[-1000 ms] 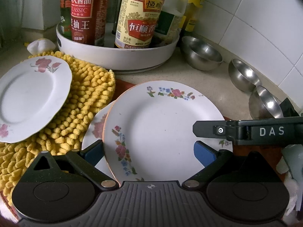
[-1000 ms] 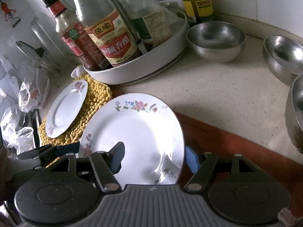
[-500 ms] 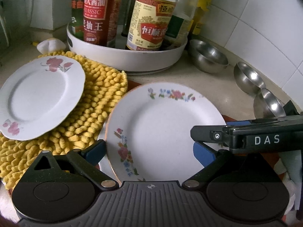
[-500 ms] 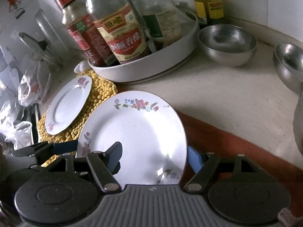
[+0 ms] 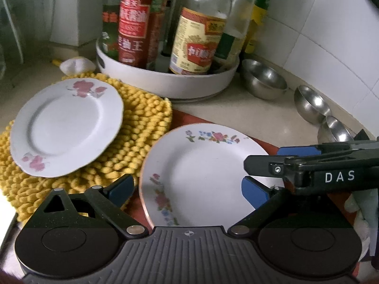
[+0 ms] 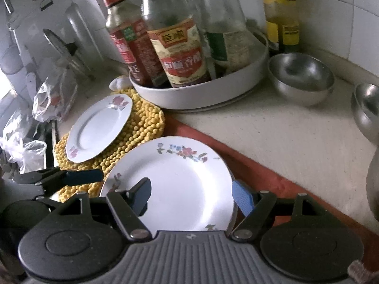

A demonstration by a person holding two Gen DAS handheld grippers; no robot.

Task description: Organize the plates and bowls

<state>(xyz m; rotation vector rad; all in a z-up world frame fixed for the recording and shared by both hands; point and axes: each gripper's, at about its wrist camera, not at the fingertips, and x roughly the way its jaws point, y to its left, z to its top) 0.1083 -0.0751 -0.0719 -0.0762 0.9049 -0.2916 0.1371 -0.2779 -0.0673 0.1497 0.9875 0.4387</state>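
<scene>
I count two white floral china plates, one with pink flowers (image 5: 66, 127) on the single yellow bobbled mat (image 5: 142, 127), one with coloured flowers (image 5: 203, 177). Three round steel bowls (image 5: 264, 79) (image 5: 311, 104) (image 5: 335, 131) sit on my desk. One white round tray (image 5: 165, 84) carries the bottles, too crowded to number.

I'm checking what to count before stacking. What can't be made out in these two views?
- Near edge of the floral plate: both views, hidden behind the gripper body.
- Third steel bowl: left view, partly covered by the right gripper; right view, cut by the edge.
- Anything under that plate: hidden by it.
- Bottle tops: cut off by the top edge.
</scene>
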